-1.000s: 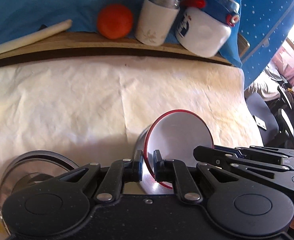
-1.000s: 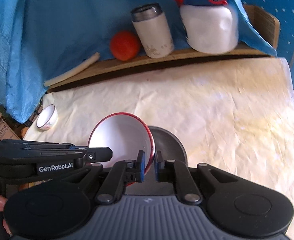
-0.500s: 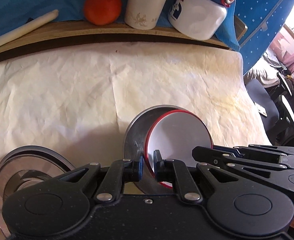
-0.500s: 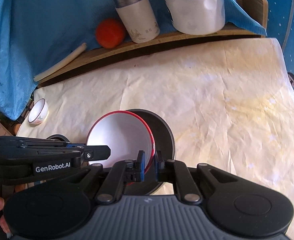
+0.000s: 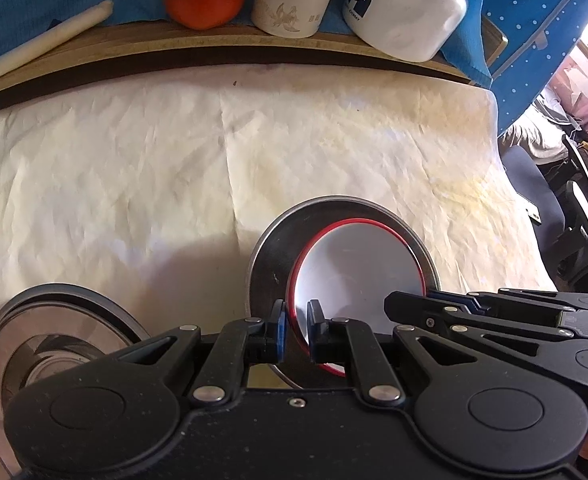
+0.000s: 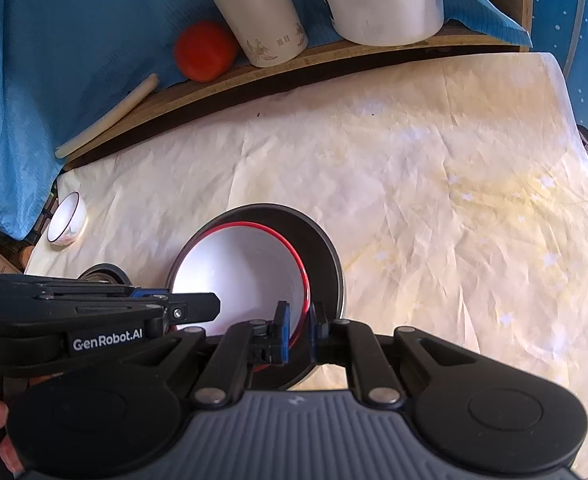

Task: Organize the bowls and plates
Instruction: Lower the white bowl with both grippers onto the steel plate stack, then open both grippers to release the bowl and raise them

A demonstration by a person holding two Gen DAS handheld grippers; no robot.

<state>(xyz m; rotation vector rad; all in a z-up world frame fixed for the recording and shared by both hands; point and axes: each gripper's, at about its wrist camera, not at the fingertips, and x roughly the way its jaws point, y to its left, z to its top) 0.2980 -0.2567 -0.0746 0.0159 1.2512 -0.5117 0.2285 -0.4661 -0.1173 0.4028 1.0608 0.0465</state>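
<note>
Red-rimmed white bowl over a steel bowl on the cream-papered table, left hand-held gripper clamped on its left rim, right hand-held gripper clamped on its right rim; stacked steel bowls beside, small teacup far left

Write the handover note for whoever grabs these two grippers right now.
Left gripper: shut on the near-left rim of the red-rimmed white bowl.
Right gripper: shut on the same bowl's near-right rim.
Bowl: held by both, over or inside the metal bowl on the cream cloth; contact cannot be told.
Elsewhere: stacked metal plates at near left, small teacup at the far-left table edge.
Done: bowl brought to the metal bowl.
Left: seat it, release both grips, then probably deal with the teacup.
</note>
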